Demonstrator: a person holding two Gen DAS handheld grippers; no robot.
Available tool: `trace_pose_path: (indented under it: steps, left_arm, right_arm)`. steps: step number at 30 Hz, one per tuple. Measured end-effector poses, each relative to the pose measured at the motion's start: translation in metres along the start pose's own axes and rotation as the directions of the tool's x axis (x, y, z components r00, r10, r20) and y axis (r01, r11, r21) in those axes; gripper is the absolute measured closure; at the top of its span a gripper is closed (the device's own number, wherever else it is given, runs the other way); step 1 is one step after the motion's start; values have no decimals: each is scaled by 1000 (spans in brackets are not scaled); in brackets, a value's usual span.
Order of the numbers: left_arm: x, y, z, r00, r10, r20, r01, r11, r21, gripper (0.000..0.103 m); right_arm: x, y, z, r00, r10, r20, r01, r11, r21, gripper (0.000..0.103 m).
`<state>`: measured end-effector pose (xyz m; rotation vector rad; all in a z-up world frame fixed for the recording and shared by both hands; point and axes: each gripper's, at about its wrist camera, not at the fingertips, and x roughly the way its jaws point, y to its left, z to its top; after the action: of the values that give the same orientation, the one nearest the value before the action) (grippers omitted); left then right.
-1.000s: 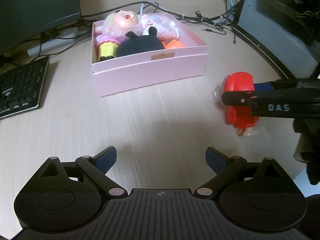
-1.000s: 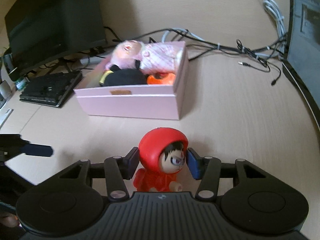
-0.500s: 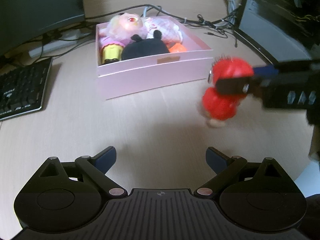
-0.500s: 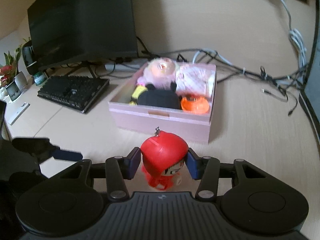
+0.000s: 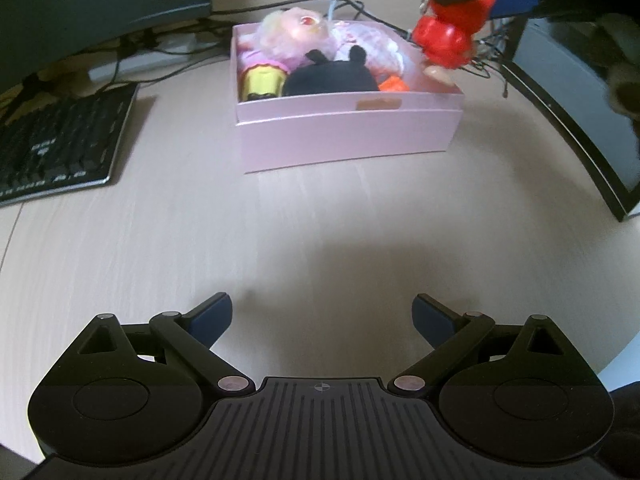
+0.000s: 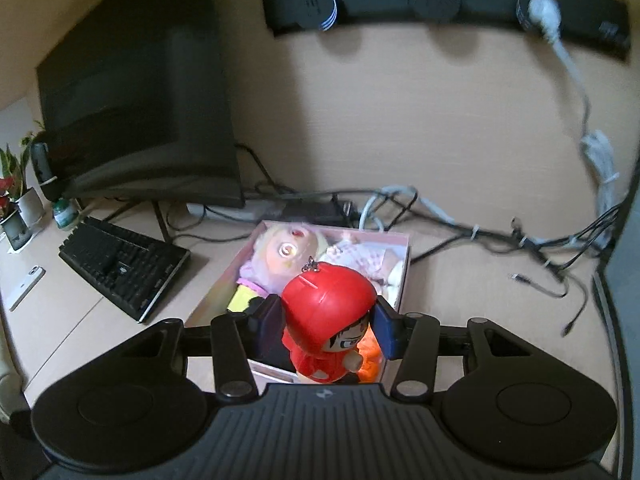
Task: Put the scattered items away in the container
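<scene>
A red hooded figure (image 6: 328, 304) hangs in the air with my right gripper (image 6: 328, 326) shut on its head; the jaws are opening slightly, though both pads still touch it. In the left wrist view the red hooded figure (image 5: 444, 40) hovers over the right far corner of the pink box (image 5: 344, 136). Inside the box lie a pink-haired doll (image 5: 296, 36), a black plush (image 5: 332, 78) and an orange item (image 5: 394, 85). My left gripper (image 5: 322, 316) is open with nothing in it, above the bare desk in front of the box.
A black keyboard (image 5: 60, 144) lies left of the box, with a dark monitor (image 5: 80, 0) behind it. A computer case (image 5: 580, 120) stands at the right. Tangled cables (image 6: 480, 232) run behind the box. A phone (image 6: 26, 284) and potted plants (image 6: 12, 200) sit far left.
My right gripper lifted the red figure off the desk and carried it toward the box, to a spot above its right end. The left gripper has barely moved.
</scene>
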<state>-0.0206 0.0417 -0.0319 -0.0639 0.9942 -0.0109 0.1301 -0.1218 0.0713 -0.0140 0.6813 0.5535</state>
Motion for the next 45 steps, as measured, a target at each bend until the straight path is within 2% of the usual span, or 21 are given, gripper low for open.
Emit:
trace_pose_path:
  steps: [1, 5, 7, 14, 17, 20, 23, 25, 28, 32, 40, 45]
  left_arm:
    - [0, 1, 0, 1000, 2, -3, -2, 1000, -7, 4]
    - [2, 0, -1, 1000, 6, -11, -6, 1000, -17, 4]
    - [3, -1, -1, 1000, 6, -15, -6, 1000, -18, 4]
    - [7, -9, 6, 1000, -2, -3, 2, 1000, 14, 4]
    - [5, -10, 9, 999, -6, 43, 6, 1000, 8, 4]
    - [-2, -3, 12, 986, 1, 169, 7, 999, -47, 4]
    - [-7, 3, 9, 946, 86, 312, -55, 993, -107, 2]
    - [-5, 4, 7, 929, 139, 344, -102, 987, -122, 1]
    - [2, 2, 5, 933, 163, 319, -131, 984, -119, 1]
    - [3, -4, 5, 935, 158, 316, -141, 987, -77, 1]
    - [1, -11, 5, 937, 174, 303, -178, 984, -14, 1]
    - [5, -12, 4, 947, 163, 278, -168, 986, -4, 1]
  right_arm:
    - [6, -5, 4, 1000, 0, 1, 0, 1000, 22, 40]
    - [11, -18, 15, 998, -43, 48, 39, 997, 64, 33]
    - [8, -23, 17, 997, -47, 63, 42, 996, 75, 24]
    - [7, -31, -9, 997, -74, 5, 74, 997, 37, 21]
    - [3, -28, -32, 996, -89, -6, 89, 996, 28, 15]
    - [-4, -21, -58, 993, -117, 19, 117, 993, -9, 0]
    - [-12, -11, -88, 985, -154, 74, 158, 987, -42, 0]
    - [-14, -5, -105, 982, -166, 86, 171, 983, -60, 0]
    - [-15, 1, -130, 979, -188, 79, 193, 979, -59, 0]
    - [-14, 4, -152, 977, -206, 49, 207, 978, -18, 0]
    - [-21, 4, -157, 973, -219, 70, 220, 976, 4, 0]
    - [-10, 1, -160, 969, -246, 15, 246, 969, -4, 0]
